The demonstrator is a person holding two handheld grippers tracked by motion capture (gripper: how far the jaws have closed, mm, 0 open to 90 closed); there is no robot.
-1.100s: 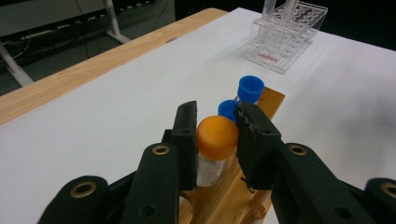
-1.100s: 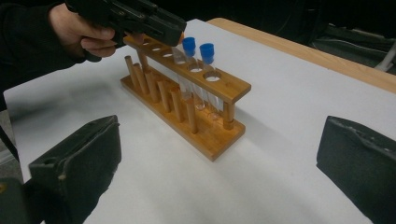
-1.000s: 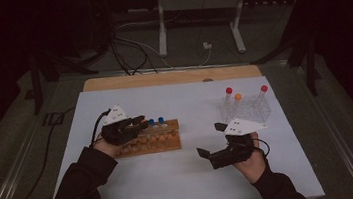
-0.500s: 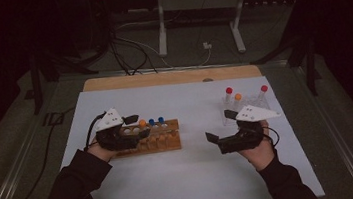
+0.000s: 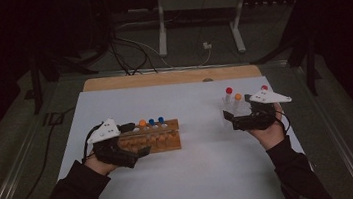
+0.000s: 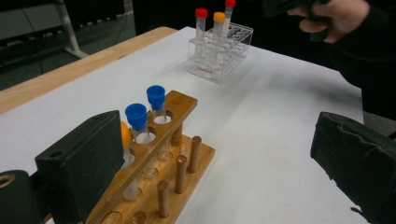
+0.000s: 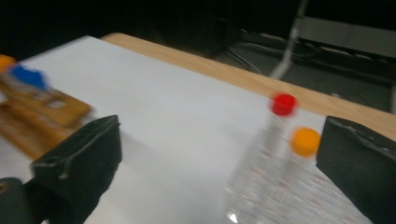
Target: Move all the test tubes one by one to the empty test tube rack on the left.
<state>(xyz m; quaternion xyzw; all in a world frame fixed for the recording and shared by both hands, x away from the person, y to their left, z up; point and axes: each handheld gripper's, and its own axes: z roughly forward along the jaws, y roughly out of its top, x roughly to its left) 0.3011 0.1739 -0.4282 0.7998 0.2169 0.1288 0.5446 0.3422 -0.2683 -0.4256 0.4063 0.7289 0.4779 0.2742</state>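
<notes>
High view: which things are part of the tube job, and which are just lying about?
In the job:
- wooden rack
- orange-capped tube and blue-capped tubes in it
- clear rack with its red-capped tubes
- left tongs, right tongs, both open

Lying about:
- floor cables
- metal stand

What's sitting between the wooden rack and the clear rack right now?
Nothing: between the wooden rack and the clear rack the white table sheet is bare, as the high view and the left gripper view show.
</notes>
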